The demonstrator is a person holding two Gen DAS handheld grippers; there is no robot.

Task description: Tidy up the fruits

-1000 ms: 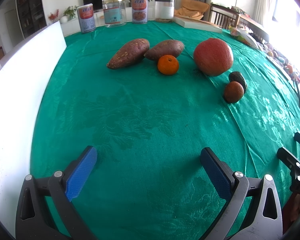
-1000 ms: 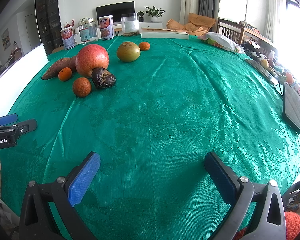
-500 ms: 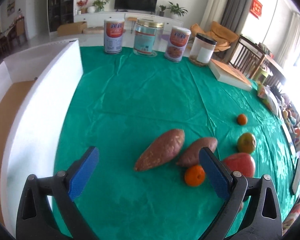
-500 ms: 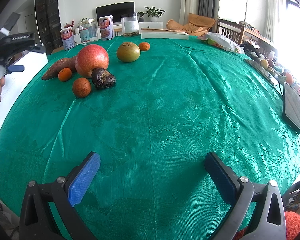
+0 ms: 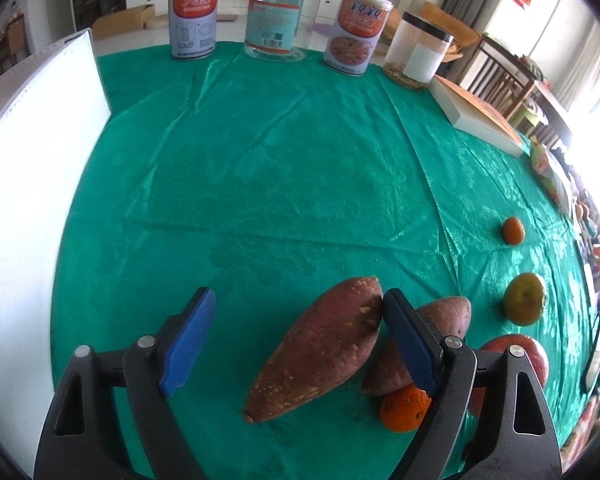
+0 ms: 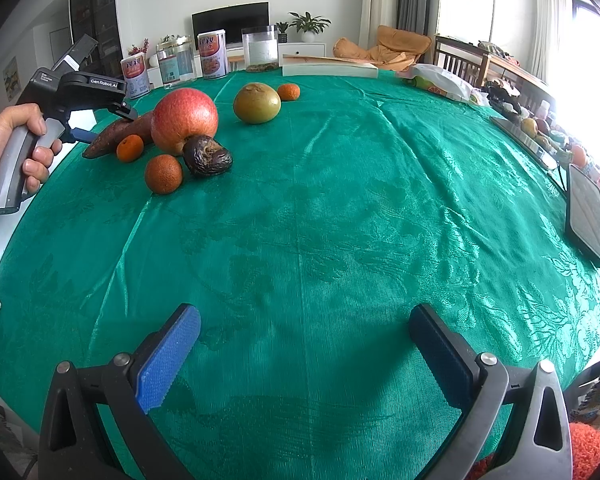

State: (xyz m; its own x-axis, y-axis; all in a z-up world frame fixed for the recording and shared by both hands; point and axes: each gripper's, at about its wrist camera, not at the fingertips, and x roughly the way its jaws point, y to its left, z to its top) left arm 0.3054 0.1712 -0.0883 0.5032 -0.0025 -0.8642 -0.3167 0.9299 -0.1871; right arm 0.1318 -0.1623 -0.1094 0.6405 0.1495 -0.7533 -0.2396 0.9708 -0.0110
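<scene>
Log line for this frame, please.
left gripper: open, around larger sweet potato | right gripper: open, holds nothing, above tablecloth | fruits ungrasped

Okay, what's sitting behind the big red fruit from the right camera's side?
Behind the big red fruit lie two sweet potatoes, mostly hidden by it; only their left ends show. The left gripper hovers there, open. Anything else directly behind it is covered.

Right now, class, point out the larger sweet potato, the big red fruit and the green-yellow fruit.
larger sweet potato (image 5: 320, 350), left wrist view, middle of its skin.
big red fruit (image 6: 184, 120), right wrist view, centre of its front.
green-yellow fruit (image 6: 257, 104), right wrist view, centre of its side.
</scene>
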